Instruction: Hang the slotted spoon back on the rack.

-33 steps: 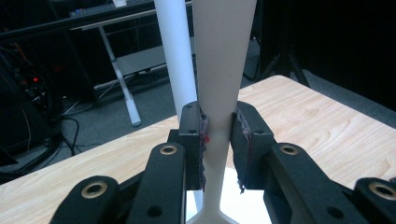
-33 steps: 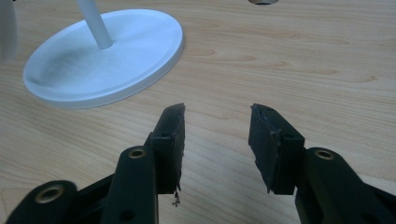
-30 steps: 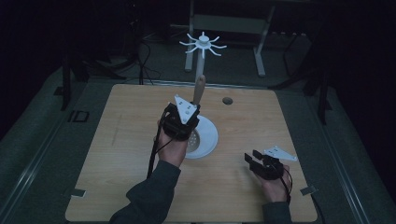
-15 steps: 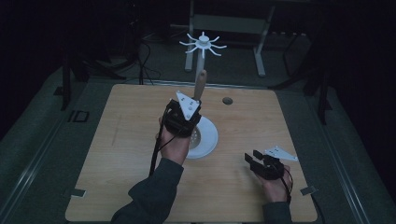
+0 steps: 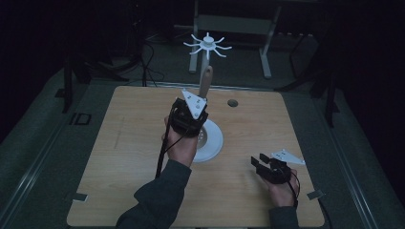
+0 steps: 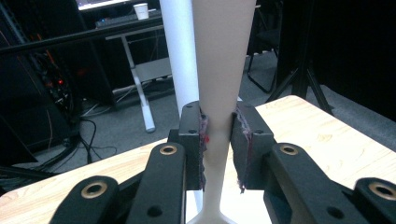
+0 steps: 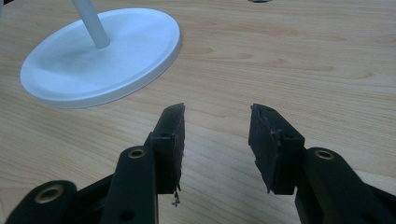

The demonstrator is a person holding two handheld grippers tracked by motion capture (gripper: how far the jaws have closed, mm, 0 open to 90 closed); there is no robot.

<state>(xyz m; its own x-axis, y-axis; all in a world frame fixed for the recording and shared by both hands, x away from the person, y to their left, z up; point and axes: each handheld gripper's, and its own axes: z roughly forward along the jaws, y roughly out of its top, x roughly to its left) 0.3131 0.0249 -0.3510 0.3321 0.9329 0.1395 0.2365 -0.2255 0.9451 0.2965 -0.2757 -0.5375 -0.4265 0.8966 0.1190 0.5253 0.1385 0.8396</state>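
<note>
Left gripper (image 6: 218,149) jaws clamped on wooden handle (image 6: 219,70), slightly nearer stand (image 5: 210,138) than before; right gripper (image 7: 215,140) jaws apart, empty.

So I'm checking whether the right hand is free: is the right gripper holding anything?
No: the right gripper has its fingers apart over the bare table, with nothing between them.

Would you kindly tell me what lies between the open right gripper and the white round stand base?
Only bare wooden tabletop separates the right gripper from the stand base, seen in the right gripper view.

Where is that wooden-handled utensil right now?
In the high view the utensil stands upright at table centre, clamped in the left gripper above the white stand's base, beside its pole.
</note>
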